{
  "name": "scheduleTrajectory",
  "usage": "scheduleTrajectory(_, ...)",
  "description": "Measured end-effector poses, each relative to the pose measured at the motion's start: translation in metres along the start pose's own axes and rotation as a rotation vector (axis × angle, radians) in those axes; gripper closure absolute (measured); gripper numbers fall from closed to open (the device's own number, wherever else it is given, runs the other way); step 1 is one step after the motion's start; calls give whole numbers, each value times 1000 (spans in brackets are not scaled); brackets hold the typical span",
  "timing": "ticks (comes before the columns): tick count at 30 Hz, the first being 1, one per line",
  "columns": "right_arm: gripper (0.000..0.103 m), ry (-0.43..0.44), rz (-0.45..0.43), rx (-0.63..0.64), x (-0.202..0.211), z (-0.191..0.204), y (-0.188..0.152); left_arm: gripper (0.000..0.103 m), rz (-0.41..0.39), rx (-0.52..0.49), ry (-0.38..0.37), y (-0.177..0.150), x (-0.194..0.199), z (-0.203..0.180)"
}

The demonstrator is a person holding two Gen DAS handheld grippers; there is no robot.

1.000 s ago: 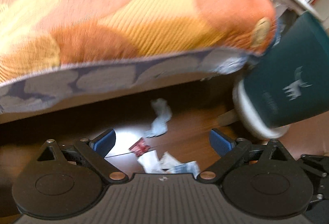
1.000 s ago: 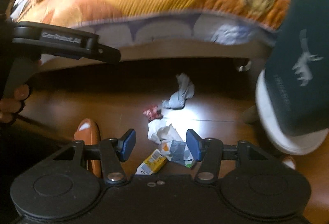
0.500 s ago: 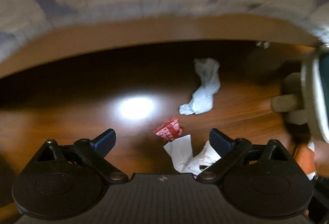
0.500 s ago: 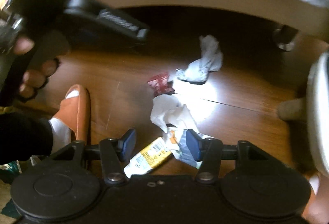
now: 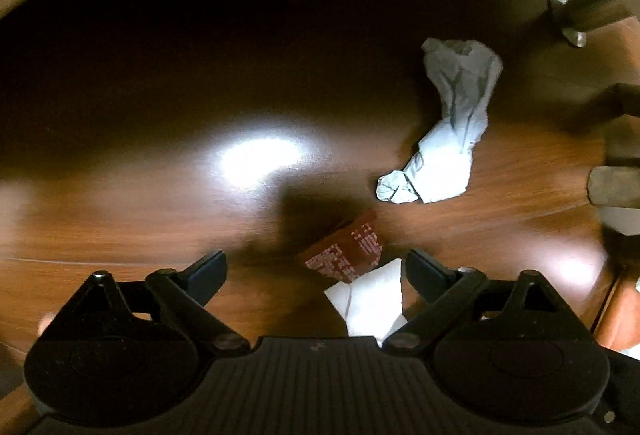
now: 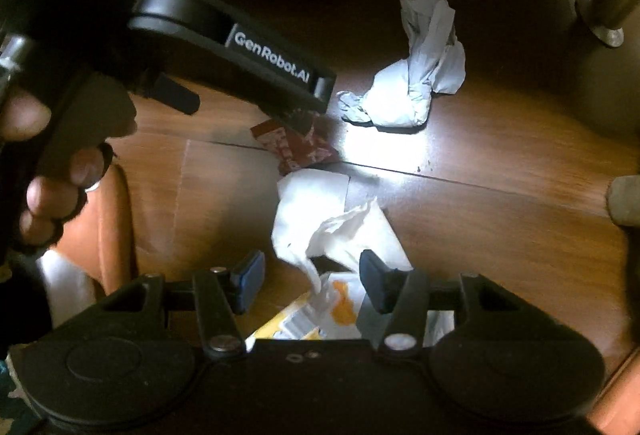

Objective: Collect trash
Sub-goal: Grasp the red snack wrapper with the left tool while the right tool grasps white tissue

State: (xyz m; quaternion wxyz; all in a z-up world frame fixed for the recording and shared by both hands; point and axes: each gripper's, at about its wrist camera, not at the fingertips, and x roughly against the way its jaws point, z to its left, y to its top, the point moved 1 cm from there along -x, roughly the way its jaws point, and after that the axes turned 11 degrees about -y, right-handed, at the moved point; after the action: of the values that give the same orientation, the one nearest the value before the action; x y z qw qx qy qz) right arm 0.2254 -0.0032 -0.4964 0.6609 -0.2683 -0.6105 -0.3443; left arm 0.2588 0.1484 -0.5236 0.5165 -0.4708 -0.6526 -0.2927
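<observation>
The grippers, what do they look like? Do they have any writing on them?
Both are black plastic. Each gripper has two round discs at its base, ribbed in between, and thin arms ending in blue pads. The left gripper shows its side in the right view, with white "GenRobot.AI" lettering. The right gripper has silver screws at its joints. The hand holding the left one is bare.

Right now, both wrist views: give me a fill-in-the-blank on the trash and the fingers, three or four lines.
1. The trash lies on a ____ floor.
2. The patterned wrapper between the left gripper fingers is ____ in colour.
3. The right gripper has its fingers ____, with white tissue between them.
4. The crumpled grey-white paper lies nearest the metal ____ of the furniture.

Missing words: wooden; red; open; leg
</observation>
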Motion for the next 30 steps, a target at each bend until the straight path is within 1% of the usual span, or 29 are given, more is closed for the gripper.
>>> scheduleTrajectory(4, 52, 31, 26, -6, -16, 5, 7, 10, 18, 45, -25, 3, -16, 8)
scheduleTrajectory(9, 53, 30, 65, -39, -35, 6, 15, 24, 42, 81, -40, 5, -32, 15)
scheduleTrajectory(10, 53, 29, 69, -45, -38, 5, 16, 28, 44, 85, -45, 5, -34, 16)
scheduleTrajectory(11, 55, 32, 70, -51, -39, 5, 17, 30, 45, 85, -51, 5, -35, 17)
scheduleTrajectory(12, 59, 37, 70, -58, -41, 4, 19, 36, 47, 81, -55, 6, -36, 17)
scheduleTrajectory(13, 66, 39, 73, -65, -42, 3, 20, 42, 49, 80, -59, 6, -38, 17)
scheduleTrajectory(14, 90, 42, 82, -73, -44, 2, 20, 47, 53, 85, -65, 6, -39, 17)
scheduleTrajectory(15, 97, 46, 98, -89, -47, 1, 21, 50, 55, 96, -75, 6, -40, 18)
scheduleTrajectory(18, 98, 48, 98, -108, -47, -1, 20, 52, 41, 121, -91, 4, -42, 21)
scheduleTrajectory(19, 98, 45, 90, -107, -45, -2, 19, 54, 35, 120, -90, 4, -41, 22)
scheduleTrajectory(22, 100, 29, 64, -113, -36, -3, 16, 55, 23, 122, -81, 2, -35, 25)
scheduleTrajectory(26, 100, 22, 28, -138, -17, -8, 15, 55, 10, 151, -72, 2, -24, 26)
scheduleTrajectory(30, 100, 20, -13, -173, 12, -16, 10, 56, -10, 167, -71, -4, -3, 24)
